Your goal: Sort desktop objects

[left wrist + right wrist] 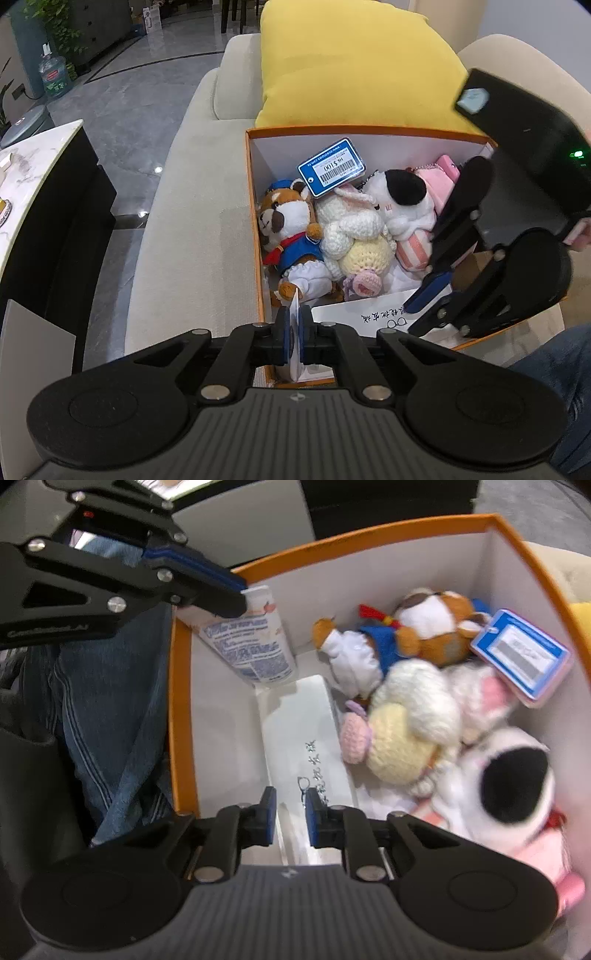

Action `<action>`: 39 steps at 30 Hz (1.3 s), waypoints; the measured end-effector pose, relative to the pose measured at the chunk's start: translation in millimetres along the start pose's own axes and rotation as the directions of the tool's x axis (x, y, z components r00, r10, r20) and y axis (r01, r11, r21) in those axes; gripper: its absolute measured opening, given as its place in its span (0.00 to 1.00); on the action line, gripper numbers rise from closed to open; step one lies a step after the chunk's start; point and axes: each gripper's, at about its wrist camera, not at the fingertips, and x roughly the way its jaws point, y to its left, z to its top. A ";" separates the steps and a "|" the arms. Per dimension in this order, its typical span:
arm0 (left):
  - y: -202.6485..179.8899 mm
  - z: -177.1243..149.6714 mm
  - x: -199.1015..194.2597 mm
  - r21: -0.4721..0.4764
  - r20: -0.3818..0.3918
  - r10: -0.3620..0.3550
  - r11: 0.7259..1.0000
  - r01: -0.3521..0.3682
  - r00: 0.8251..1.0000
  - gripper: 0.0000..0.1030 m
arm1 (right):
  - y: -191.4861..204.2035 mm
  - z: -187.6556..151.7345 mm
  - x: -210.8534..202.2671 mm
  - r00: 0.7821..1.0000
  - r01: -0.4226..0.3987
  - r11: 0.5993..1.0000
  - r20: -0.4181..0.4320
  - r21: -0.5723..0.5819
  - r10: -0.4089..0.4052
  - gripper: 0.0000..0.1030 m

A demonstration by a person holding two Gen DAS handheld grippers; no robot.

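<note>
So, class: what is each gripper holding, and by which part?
Left gripper pinches a white tube by its flat end. Right gripper is open, holding nothing.

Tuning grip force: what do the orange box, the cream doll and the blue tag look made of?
Orange box: looks like cardboard, matte white inside, thin folded walls.
Cream doll: crocheted yarn, visible looped stitches, likely soft.
Blue tag: seems a rigid glossy plastic case, with a printed barcode label.
</note>
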 end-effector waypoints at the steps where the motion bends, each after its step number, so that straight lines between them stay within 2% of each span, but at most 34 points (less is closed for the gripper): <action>1: 0.4 0.3 -2.5 -0.003 0.006 -0.002 1.000 0.002 1.000 0.05 | 2.0 -3.4 -4.1 1.000 0.013 1.000 0.011 0.014 -0.013 0.19; 3: -0.4 1.1 -9.2 -0.004 0.021 -0.014 1.000 0.014 1.000 0.12 | 6.6 -10.3 -11.0 0.999 0.047 0.998 0.025 0.044 -0.048 0.19; 7: -7.1 5.5 -25.0 0.008 0.062 -0.037 0.999 0.037 0.997 0.18 | 17.3 -24.7 -20.7 0.986 0.162 0.979 0.017 0.125 -0.165 0.24; 8: -9.5 7.4 -29.0 0.014 0.074 -0.042 0.999 0.041 0.996 0.20 | 2.1 -22.3 -26.4 0.981 0.188 0.970 0.010 0.152 -0.192 0.25; 9: -12.4 9.6 -32.8 0.017 0.087 -0.048 0.999 0.047 0.995 0.22 | 4.7 -25.8 -29.3 0.976 0.213 0.960 0.007 0.181 -0.218 0.25; 10: -15.3 11.9 -36.0 0.021 0.101 -0.055 0.998 0.053 0.993 0.24 | 3.4 -20.4 -29.7 0.972 0.229 0.951 0.010 0.210 -0.236 0.27; 12: -21.4 16.9 -40.2 0.030 0.122 -0.076 0.997 0.073 0.990 0.33 | 3.6 -30.6 -43.2 0.965 0.244 0.932 0.024 0.268 -0.260 0.34; 13: -25.4 19.0 -41.1 0.034 0.129 -0.086 0.996 0.082 0.988 0.36 | 6.8 -37.8 -49.7 0.959 0.262 0.917 0.029 0.301 -0.283 0.35; 15: -34.0 21.8 -40.0 0.043 0.139 -0.105 0.994 0.100 0.985 0.52 | 3.2 -39.8 -57.2 0.943 0.299 0.882 0.027 0.364 -0.331 0.37; 18: -48.9 20.6 -34.2 0.054 0.156 -0.131 0.991 0.124 0.979 0.55 | 23.5 -51.4 -73.6 0.912 0.334 0.811 0.053 0.480 -0.407 0.39; 21: -58.7 14.8 -22.4 0.031 0.148 -0.136 0.991 0.133 0.980 0.59 | 41.3 -59.1 -72.0 0.870 0.349 0.742 0.097 0.572 -0.483 0.46; 24: -66.4 4.9 -9.0 0.015 0.149 -0.112 0.994 0.111 0.982 0.63 | 57.8 -80.7 -88.1 0.809 0.377 0.655 0.113 0.655 -0.578 0.47; 27: -68.6 -7.1 -4.5 -0.006 0.178 -0.077 0.997 0.080 0.981 0.68 | 74.5 -96.8 -88.0 0.748 0.354 0.582 0.153 0.732 -0.646 0.48; 30: -69.7 -15.1 -1.8 -0.025 0.211 -0.049 0.998 0.055 0.976 0.74 | 88.4 -112.5 -82.0 0.686 0.341 0.504 0.157 0.793 -0.711 0.52; 33: -71.1 -21.4 2.0 -0.034 0.233 -0.031 0.999 0.040 0.972 0.74 | 93.1 -122.3 -75.0 0.642 0.308 0.442 0.159 0.842 -0.750 0.52; 34: -71.7 -23.3 3.8 -0.031 0.238 -0.017 0.999 0.025 0.971 0.74 | 92.7 -123.4 -72.2 0.634 0.303 0.428 0.155 0.852 -0.758 0.52; 37: -73.5 -29.3 8.0 -0.020 0.265 0.025 1.000 -0.020 0.964 0.75 | 94.6 -125.9 -64.3 0.600 0.298 0.401 0.156 0.866 -0.785 0.52; 39: -72.5 -31.8 9.4 -0.021 0.278 0.031 0.999 -0.026 0.960 0.75 | 94.8 -127.0 -60.2 0.584 0.291 0.387 0.158 0.875 -0.796 0.52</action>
